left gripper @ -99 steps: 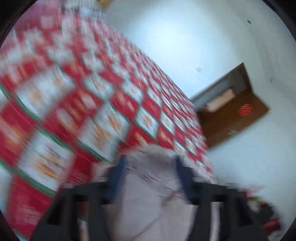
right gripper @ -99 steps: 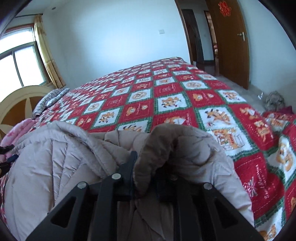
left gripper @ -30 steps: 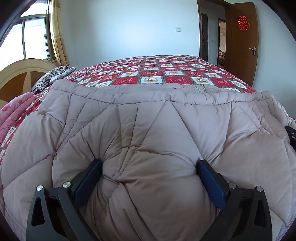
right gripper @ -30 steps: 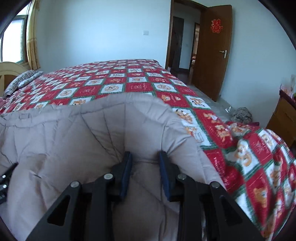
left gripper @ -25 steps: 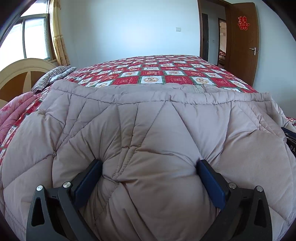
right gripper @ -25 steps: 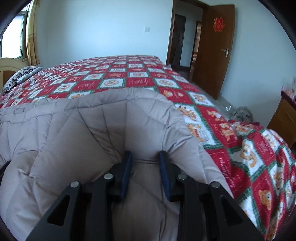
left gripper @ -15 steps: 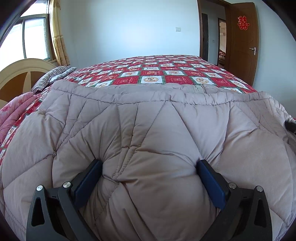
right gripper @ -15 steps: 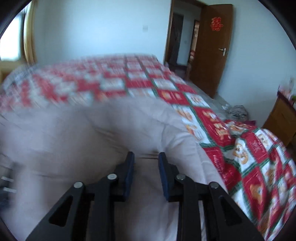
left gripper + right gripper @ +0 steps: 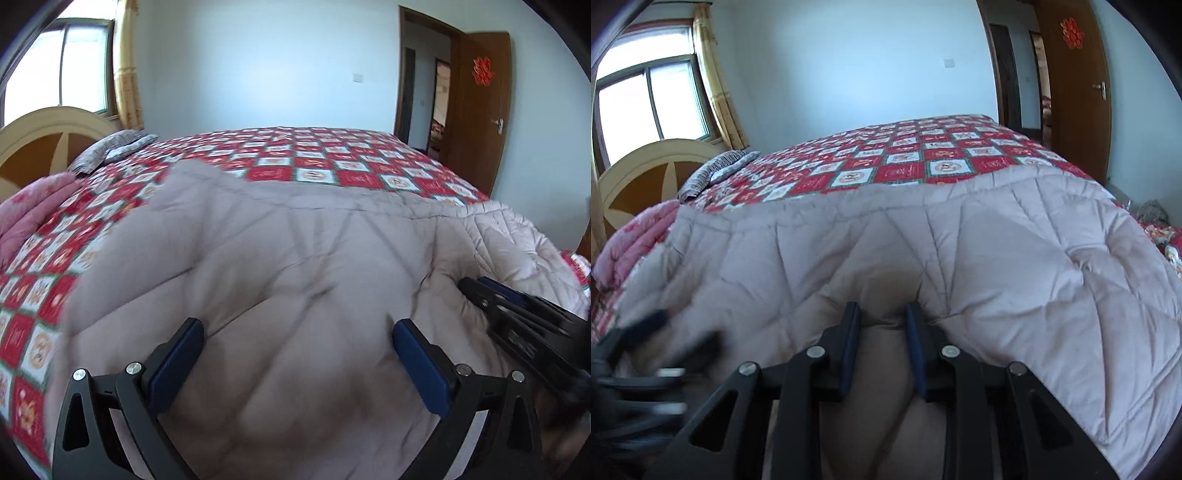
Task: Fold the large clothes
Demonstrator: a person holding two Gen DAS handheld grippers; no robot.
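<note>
While both grippers sit at the near edge of the bed, the padded beige coat [image 9: 295, 266] lies spread across the red patchwork quilt [image 9: 317, 162], covering its near half. Left gripper [image 9: 295, 354]: jaws stand wide apart, with a broad bulge of the coat's quilted fabric filling the gap between the blue pads [image 9: 177, 358]; the view is motion-blurred, and whether the pads actually press on the fabric cannot be told. Right gripper [image 9: 882, 332]: jaws narrow and closing by a small amount, with a fold of the coat pinched between the blue pads [image 9: 914, 347]; fabric puckers into creases at the pinch point. From the left wrist view, the right gripper appears at the right side, lying on the coat. Far hem of the coat runs roughly straight across the quilt. Striped pillow [image 9: 716, 170] and pink bedding [image 9: 631, 240] lie by the headboard [image 9: 646, 173], apart from the coat. Wooden door [image 9: 484, 107] stands open.
</note>
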